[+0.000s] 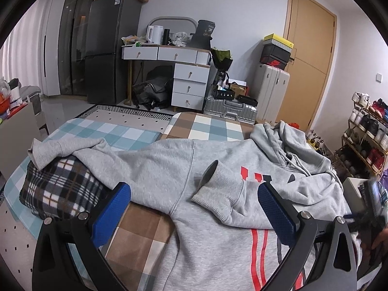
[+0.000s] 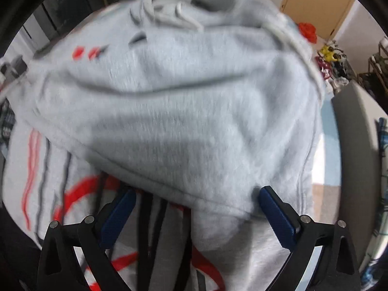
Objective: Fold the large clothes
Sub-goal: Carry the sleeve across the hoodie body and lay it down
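A grey hoodie with red stripes lies face up on a bed with a checked cover. Its hood points to the far right. One sleeve stretches left over a plaid blanket, ending in a cuff. The other sleeve is folded across the chest, its cuff lying just beyond my left gripper, which is open and holds nothing. In the blurred right wrist view my right gripper stands wide open over the folded sleeve, and its pads press on nothing.
A shoe rack stands at the right. Suitcases, a white drawer desk and a dark fridge line the far wall. A person's hand shows at the right edge, and a pale box sits beside the bed.
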The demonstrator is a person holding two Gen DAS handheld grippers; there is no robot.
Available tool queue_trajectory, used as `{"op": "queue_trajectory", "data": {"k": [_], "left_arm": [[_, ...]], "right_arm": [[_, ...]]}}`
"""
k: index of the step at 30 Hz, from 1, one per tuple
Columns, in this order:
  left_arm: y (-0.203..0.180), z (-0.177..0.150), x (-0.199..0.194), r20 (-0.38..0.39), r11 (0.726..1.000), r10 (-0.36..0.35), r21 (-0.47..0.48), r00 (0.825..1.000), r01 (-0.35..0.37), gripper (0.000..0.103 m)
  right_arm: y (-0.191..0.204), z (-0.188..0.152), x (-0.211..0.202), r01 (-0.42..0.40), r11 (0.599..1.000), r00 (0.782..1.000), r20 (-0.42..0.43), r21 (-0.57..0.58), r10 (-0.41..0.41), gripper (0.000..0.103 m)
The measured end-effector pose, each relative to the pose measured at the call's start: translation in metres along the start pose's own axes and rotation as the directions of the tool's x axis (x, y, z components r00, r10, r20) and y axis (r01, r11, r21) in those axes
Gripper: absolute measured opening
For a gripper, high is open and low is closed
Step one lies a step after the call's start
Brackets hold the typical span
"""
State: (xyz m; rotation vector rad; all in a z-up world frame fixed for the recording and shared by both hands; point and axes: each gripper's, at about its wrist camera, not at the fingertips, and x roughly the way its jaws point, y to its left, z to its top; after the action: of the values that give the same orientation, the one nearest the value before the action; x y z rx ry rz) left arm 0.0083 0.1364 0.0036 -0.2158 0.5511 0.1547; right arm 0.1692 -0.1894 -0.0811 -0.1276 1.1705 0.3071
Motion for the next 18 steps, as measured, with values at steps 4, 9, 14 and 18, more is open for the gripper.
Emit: {"op": "queue_trajectory", "data": {"k": [4, 9, 14, 18], "left_arm": [[-0.003, -0.001, 0.001, 0.002, 1.000, 0.012, 0.012, 1.000, -0.012, 0.102], [-0.002, -0.002, 0.002, -0.001, 1.000, 0.023, 0.015, 1.000, -0.023, 0.102], [-0.004, 0.000, 0.003, -0.005, 1.000, 0.009, 0.007, 1.000, -0.009, 0.102], [-0.007, 0.000, 0.003, -0.003, 0.999, 0.015, 0.033, 1.000, -0.015, 0.102]], "right_arm": [[-0.004, 0.028, -0.024, -0.030, 0.998, 0.988, 0.155, 0.052, 0.021, 0.103], [0.006, 0.039, 0.017, 0.199, 0.966, 0.980, 0.021, -0.166, -0.198, 0.101], [-0.018, 0.027, 0.032, 0.083, 0.996, 0.994, -0.062, -0.042, -0.086, 0.073], [-0.029, 0.020, 0.014, 0.014, 1.000, 1.000, -0.026, 0.019, -0.014, 0.013]]}}
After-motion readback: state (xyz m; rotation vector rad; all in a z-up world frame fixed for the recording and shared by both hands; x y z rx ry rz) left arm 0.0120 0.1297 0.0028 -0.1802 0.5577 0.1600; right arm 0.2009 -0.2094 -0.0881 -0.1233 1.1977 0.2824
